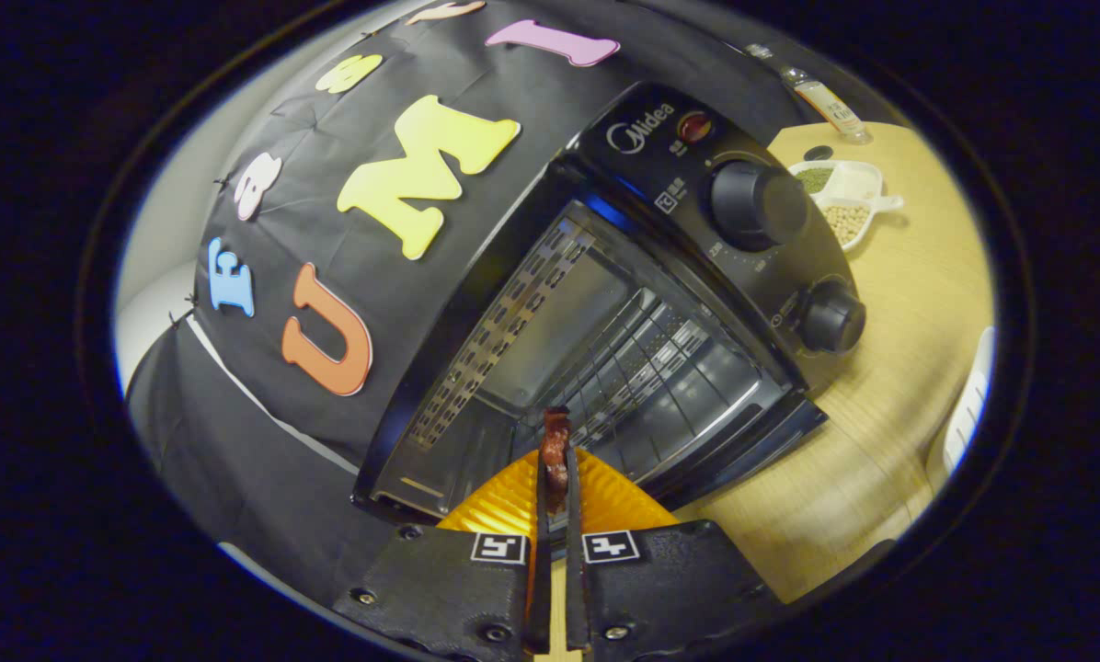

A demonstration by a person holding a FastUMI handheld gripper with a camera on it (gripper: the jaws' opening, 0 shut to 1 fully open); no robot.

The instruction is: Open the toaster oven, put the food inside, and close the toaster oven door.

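Gripper (556, 478) clamped on a dark strip of food (555, 450), held at the open toaster oven (605, 303).
The strip's lower part is hidden between the fingers; the oven's lowered door is hard to make out behind them, its wire rack (642, 368) showing beyond.

The brand name "Midea" stands in pale letters on the control panel of the oven (679, 267), just above its indicator lamp. Small markings around the upper knob (757, 204) and lower knob (830, 316) are too small to read.
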